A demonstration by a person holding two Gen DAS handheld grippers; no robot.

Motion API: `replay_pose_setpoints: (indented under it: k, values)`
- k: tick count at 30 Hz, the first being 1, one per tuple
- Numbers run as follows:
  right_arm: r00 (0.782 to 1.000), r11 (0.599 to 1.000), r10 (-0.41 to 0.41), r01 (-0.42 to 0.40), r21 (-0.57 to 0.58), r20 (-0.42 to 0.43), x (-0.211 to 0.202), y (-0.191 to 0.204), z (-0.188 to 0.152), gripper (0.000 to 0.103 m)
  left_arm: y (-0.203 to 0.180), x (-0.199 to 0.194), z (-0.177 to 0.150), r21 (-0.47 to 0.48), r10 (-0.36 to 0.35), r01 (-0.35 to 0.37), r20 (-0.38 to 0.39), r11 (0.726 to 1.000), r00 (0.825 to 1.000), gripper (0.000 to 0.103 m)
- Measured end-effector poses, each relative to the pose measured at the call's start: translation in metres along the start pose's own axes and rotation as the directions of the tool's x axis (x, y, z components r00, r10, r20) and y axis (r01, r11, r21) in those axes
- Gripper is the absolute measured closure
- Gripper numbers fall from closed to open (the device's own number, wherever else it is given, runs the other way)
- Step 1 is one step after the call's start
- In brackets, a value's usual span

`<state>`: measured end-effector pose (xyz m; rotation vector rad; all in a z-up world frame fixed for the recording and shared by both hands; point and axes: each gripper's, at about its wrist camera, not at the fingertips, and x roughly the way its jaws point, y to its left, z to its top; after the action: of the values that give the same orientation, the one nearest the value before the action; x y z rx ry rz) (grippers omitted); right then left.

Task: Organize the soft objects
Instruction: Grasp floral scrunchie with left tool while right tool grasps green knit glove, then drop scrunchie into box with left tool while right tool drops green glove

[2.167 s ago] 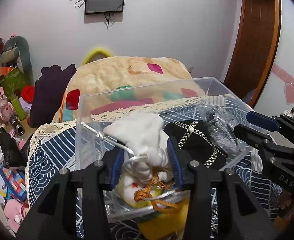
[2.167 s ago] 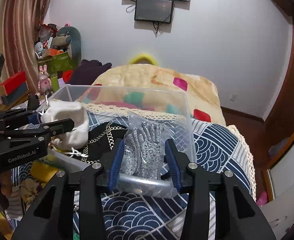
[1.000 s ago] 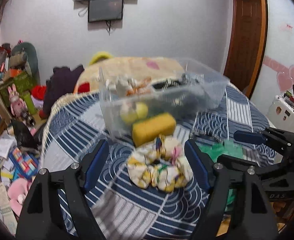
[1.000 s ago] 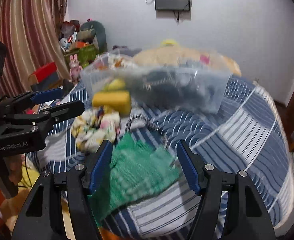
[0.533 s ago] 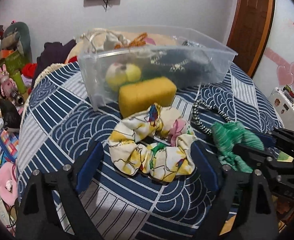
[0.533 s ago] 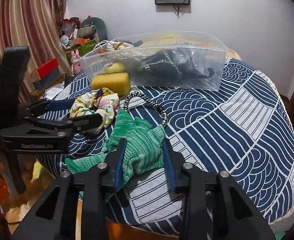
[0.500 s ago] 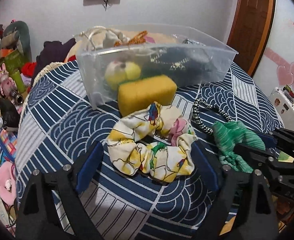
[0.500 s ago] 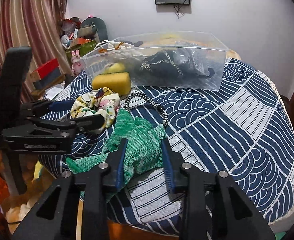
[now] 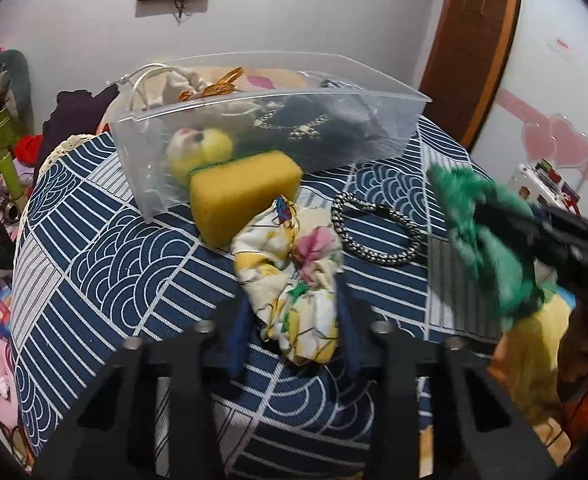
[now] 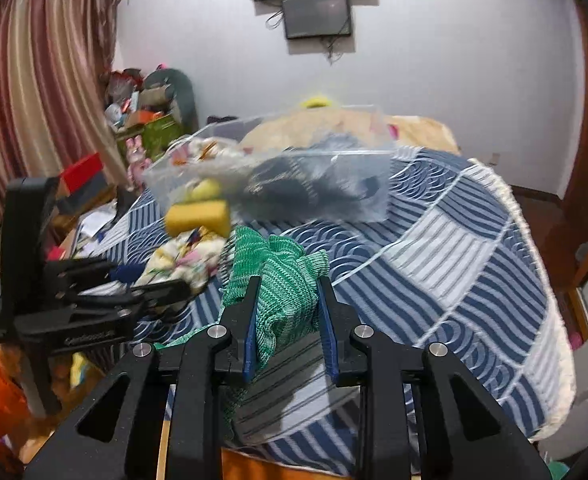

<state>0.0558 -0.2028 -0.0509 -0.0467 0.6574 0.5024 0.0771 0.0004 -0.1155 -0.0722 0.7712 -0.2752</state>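
Floral scrunchie (image 9: 294,280) pinched between the left gripper (image 9: 294,328) pads, lying on the blue patterned cover (image 9: 105,264). Green knit cloth (image 10: 281,284) clamped in the right gripper (image 10: 287,320), now lifted clear of the cover where 0.5 s ago it lay flat. Just beyond: yellow sponge (image 9: 245,192) against the clear bin (image 9: 394,120), beaded bracelet (image 9: 378,232) beside the scrunchie. Left pads spread wide 0.5 s ago, since closed in.

One bin (image 9: 394,128); one sponge (image 9: 245,196) — one scrunchie (image 9: 294,276); one green cloth (image 10: 281,284); one bracelet (image 9: 374,240).
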Motion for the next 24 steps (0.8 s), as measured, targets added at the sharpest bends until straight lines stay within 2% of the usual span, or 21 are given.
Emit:
replay_pose_setpoints:
  k: [4,8,15,24]
  values:
    - [0.997,0.998,-0.065,0.066,-0.011,0.037,-0.009,-0.004,0.012,0.079,-0.001,-0.014,0.005,-0.004,-0.010,0.010,0.036,1.000,0.999,0.077]
    - [0.993,0.996,-0.088,0.090,-0.023,0.077,-0.017,-0.008,0.026,0.079,-0.003,-0.033,0.017,-0.006,0.002,-0.001,0.100,1.000,0.995,0.078]
    - [0.980,0.992,-0.104,0.115,-0.057,0.168,-0.022,-0.003,0.060,0.079,-0.008,-0.063,0.048,0.016,0.032,-0.037,0.228,0.999,0.973,0.077]
    - [0.967,0.992,-0.094,0.110,-0.057,0.237,-0.003,0.006,0.102,0.079,-0.002,-0.059,0.088,0.005,0.053,-0.056,0.285,0.998,0.957,0.077]
